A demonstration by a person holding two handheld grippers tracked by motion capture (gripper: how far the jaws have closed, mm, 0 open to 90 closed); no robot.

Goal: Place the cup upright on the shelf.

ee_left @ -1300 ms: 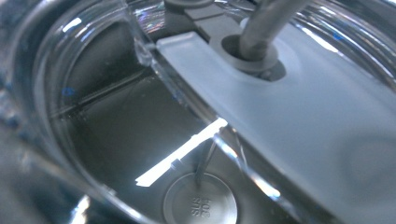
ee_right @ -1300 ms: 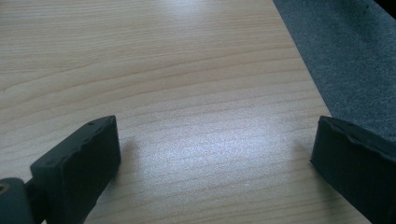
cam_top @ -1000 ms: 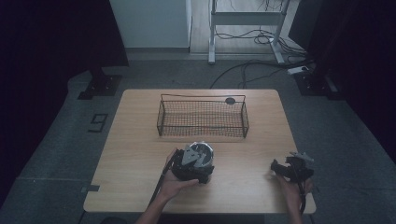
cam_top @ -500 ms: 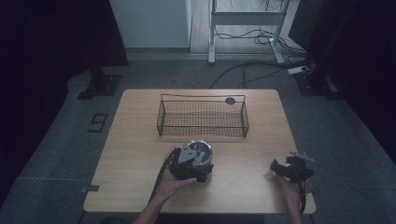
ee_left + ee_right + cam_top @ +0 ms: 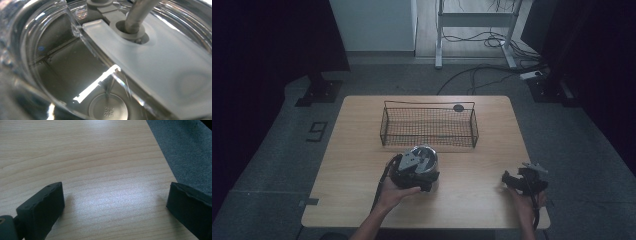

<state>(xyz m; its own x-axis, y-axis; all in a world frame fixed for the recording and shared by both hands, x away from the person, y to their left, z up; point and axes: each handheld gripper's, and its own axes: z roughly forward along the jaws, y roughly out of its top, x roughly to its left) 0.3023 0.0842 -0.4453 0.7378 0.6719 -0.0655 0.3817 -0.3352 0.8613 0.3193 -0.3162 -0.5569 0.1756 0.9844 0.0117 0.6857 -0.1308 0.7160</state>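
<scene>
A shiny steel cup (image 5: 426, 154) stands on the wooden table (image 5: 357, 165), just in front of the wire basket (image 5: 428, 125). My left gripper (image 5: 411, 173) sits against the cup's near side, partly covering it. The left gripper view looks down at close range through the cup's clear lid (image 5: 162, 62), past a grey straw (image 5: 140, 12), to the steel bottom (image 5: 108, 108); its jaws are hidden. My right gripper (image 5: 512, 179) rests near the table's right front corner. It is open (image 5: 115, 197), with bare wood between its black fingers (image 5: 42, 205).
A small dark round object (image 5: 458, 107) lies on the table behind the basket. The table's right edge (image 5: 162, 157) runs close by my right gripper, with grey carpet beyond. Cables and a metal stand are on the floor at the back.
The left gripper has shifted slightly left against the cup. The right gripper has stayed put.
</scene>
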